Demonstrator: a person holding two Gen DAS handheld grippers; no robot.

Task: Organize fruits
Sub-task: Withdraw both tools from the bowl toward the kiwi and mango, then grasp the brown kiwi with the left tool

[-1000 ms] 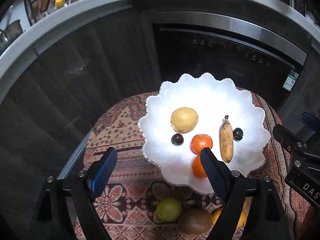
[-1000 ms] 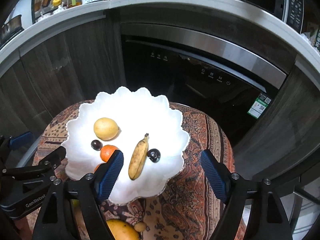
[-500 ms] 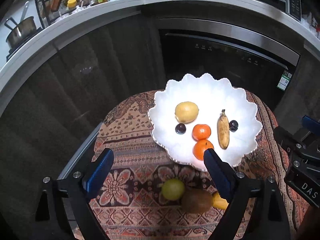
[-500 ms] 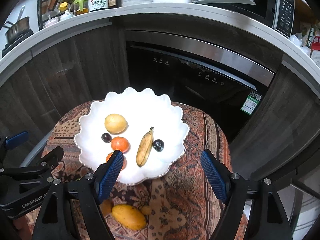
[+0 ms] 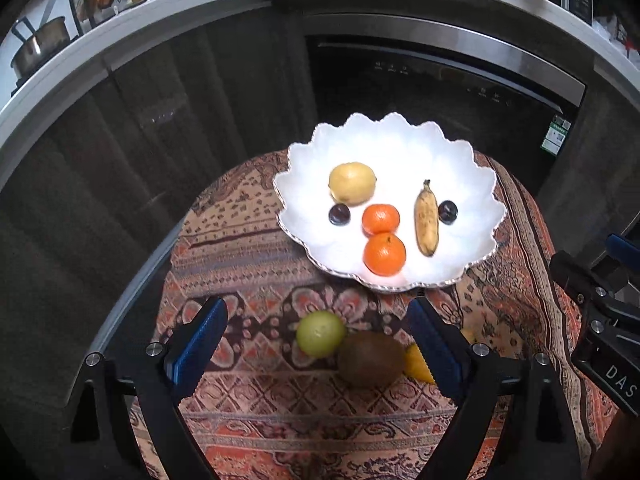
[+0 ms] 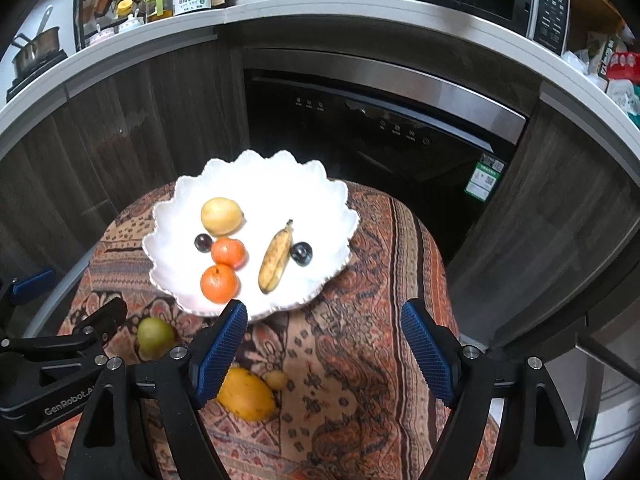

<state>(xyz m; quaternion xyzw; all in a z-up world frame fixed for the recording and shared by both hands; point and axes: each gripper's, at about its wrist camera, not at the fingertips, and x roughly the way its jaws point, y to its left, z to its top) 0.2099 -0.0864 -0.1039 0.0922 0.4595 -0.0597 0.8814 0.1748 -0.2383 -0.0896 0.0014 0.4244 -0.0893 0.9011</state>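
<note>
Patterned cloth [image 6: 352, 360] (perhaps over a stool) bears white plate [image 6: 256, 172]; dishwasher [image 6: 380, 136] behind; both jaws wide, empty.

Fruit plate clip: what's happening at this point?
A person holds two grippers above a patterned table, sorting fruit. Both the left gripper and right gripper have open jaws and hold nothing. The white plate carries a lemon, two oranges, a banana and two dark plums. A green fruit, a kiwi and a mango lie on the cloth, not yet plated.
</note>
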